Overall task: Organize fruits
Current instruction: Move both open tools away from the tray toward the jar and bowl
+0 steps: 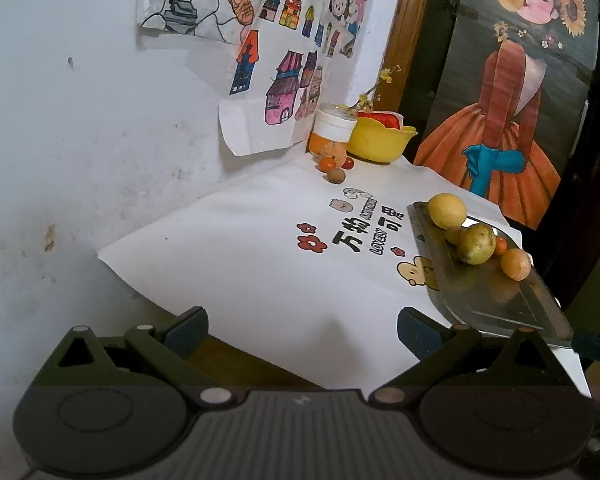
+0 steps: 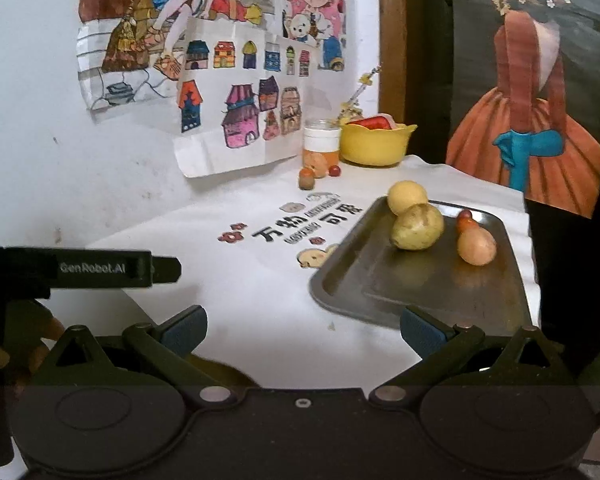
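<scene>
A dark metal tray (image 2: pixel 412 280) (image 1: pixel 496 300) lies on the white printed cloth at the right. On it rest a yellow round fruit (image 2: pixel 406 196) (image 1: pixel 446 210), a green-yellow pear (image 2: pixel 418 227) (image 1: pixel 476 244), an orange fruit (image 2: pixel 476 246) (image 1: pixel 515 264) and a small red one (image 2: pixel 465 218). Several small fruits (image 2: pixel 312 176) (image 1: pixel 334 166) sit loose at the back by a jar. My left gripper (image 1: pixel 302 330) and my right gripper (image 2: pixel 302 330) both stand open over the cloth's near edge, holding nothing. The left gripper's body (image 2: pixel 100 268) shows at the left of the right wrist view.
A yellow bowl (image 2: pixel 374 142) (image 1: pixel 380 140) with something red inside stands in the back corner beside a white-lidded jar (image 2: pixel 321 140) (image 1: pixel 334 128). Children's drawings (image 2: pixel 236 120) hang on the white wall. A painting (image 2: pixel 532 128) stands at the right past the table's edge.
</scene>
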### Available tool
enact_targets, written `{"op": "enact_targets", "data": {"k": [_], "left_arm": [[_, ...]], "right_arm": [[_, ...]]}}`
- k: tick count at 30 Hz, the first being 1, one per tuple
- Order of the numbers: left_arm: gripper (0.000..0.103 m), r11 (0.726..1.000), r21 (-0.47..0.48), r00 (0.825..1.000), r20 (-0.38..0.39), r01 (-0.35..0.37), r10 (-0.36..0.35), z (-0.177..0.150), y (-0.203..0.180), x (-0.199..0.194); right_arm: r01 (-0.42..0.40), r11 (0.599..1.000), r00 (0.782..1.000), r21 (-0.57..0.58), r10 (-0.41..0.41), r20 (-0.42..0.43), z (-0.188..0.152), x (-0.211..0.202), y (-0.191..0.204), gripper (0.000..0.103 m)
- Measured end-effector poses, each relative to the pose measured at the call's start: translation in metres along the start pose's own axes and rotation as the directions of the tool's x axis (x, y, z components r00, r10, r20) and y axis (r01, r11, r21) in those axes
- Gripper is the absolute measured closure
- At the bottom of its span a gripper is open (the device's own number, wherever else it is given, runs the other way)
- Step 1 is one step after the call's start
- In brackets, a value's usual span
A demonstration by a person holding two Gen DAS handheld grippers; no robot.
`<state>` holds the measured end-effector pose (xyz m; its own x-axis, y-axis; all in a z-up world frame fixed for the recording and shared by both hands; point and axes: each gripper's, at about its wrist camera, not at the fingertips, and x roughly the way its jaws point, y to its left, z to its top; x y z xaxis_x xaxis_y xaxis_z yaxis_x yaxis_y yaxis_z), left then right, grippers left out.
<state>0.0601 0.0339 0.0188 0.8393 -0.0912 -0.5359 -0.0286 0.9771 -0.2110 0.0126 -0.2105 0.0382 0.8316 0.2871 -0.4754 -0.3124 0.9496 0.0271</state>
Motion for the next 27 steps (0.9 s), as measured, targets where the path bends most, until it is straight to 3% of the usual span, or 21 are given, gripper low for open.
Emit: {"op": "enact_targets", "data": {"k": [15,27], "left_arm": [[0.0,0.998,0.03,0.999,0.009,-0.053,0.053,0.041,0.01,0.034],[0.0,0.995,0.076,0.997,0.049,-0.057,0.053,0.076,-0.007,0.073]], "right_arm": [[-0.035,0.995,0.998,-0.097,0.039,0.038,0.053,0.031,-0.002,0.001],[0.022,0.975,0.995,-0.22,0.0,0.101,0.097,0.054,-0.021,0.001]]}}
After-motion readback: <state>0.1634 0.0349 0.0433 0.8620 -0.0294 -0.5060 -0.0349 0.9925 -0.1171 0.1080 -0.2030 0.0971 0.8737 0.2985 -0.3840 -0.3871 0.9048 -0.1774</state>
